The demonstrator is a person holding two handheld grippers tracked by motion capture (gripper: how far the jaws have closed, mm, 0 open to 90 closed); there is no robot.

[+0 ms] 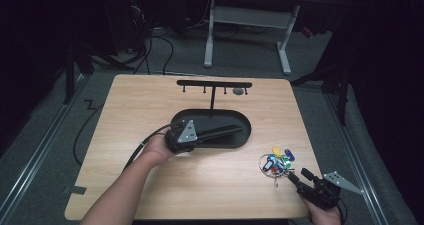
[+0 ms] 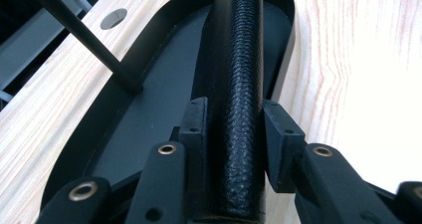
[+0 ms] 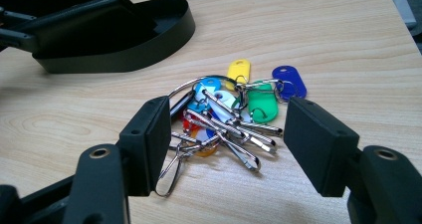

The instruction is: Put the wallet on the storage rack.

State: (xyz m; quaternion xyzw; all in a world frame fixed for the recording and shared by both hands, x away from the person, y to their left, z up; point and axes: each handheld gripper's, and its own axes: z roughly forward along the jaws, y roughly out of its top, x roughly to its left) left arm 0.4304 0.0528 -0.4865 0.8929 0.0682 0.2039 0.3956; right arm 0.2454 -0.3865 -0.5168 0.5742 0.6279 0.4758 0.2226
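Left gripper [image 2: 234, 134] view: leather grain on roll [image 2: 244, 84].

The high view is dim with dark corners, while glare whitens the tabletop [image 2: 378, 84] at the right of the left gripper view.
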